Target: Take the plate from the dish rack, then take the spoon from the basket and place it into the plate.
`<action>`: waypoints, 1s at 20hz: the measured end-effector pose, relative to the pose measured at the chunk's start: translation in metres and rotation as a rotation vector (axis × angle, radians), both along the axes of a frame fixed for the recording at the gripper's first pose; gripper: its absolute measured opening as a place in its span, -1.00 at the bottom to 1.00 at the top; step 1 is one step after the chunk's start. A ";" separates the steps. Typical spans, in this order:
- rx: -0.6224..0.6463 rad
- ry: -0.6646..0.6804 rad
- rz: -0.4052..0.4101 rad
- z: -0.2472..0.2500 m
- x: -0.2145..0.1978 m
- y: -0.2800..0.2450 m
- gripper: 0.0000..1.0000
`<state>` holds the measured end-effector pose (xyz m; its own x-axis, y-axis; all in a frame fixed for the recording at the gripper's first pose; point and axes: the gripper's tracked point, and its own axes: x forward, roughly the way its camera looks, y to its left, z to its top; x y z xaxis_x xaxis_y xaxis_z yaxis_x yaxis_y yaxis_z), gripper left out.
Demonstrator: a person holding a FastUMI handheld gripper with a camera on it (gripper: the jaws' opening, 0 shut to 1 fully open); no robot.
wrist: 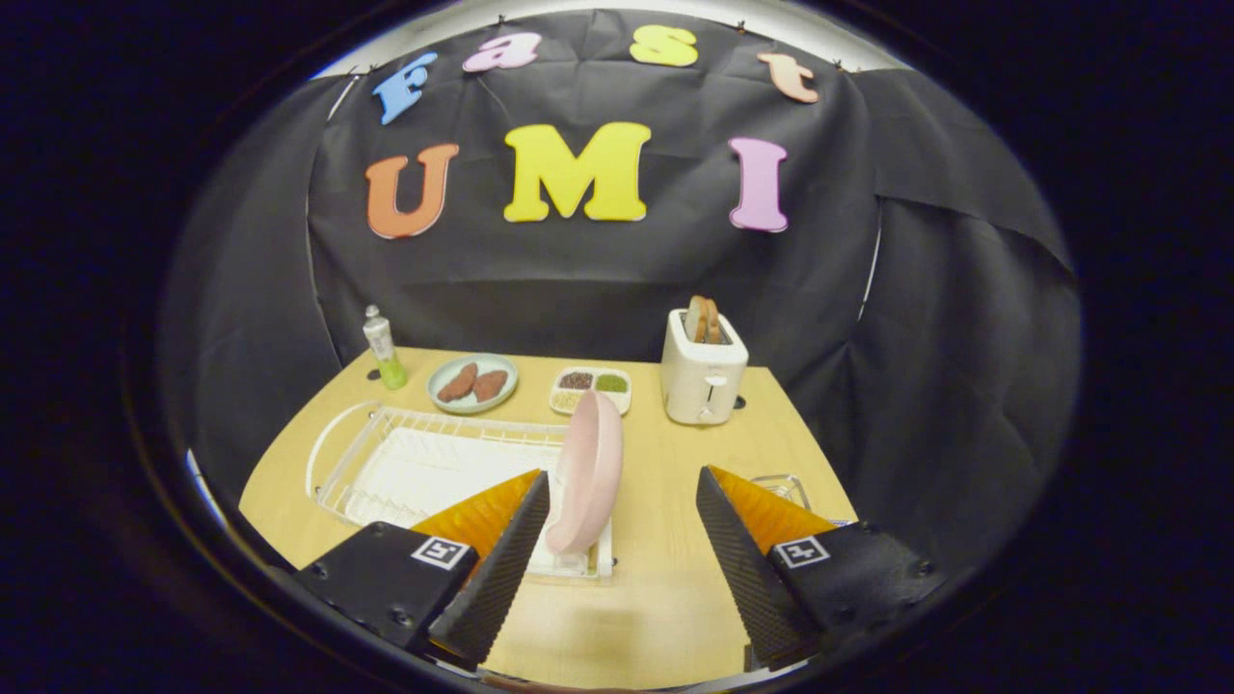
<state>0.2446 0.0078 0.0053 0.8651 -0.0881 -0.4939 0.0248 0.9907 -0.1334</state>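
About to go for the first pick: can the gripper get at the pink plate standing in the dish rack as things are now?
Probably yes. The gripper is open, and the pink plate stands on edge at the near end of the dish rack, just ahead of the left finger. Nothing lies between them, though it must shift left to straddle the rim.

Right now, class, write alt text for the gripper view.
A pale pink plate stands on edge in a white wire dish rack on a wooden table, just ahead of the open gripper, nearer one finger. A white toaster stands beyond.
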 end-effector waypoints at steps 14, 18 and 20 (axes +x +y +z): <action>-0.267 0.452 -0.169 -0.030 0.089 0.001 0.05; -0.252 0.567 -0.198 -0.039 0.090 -0.006 -0.34; -0.262 0.589 -0.188 -0.038 0.092 -0.007 -0.47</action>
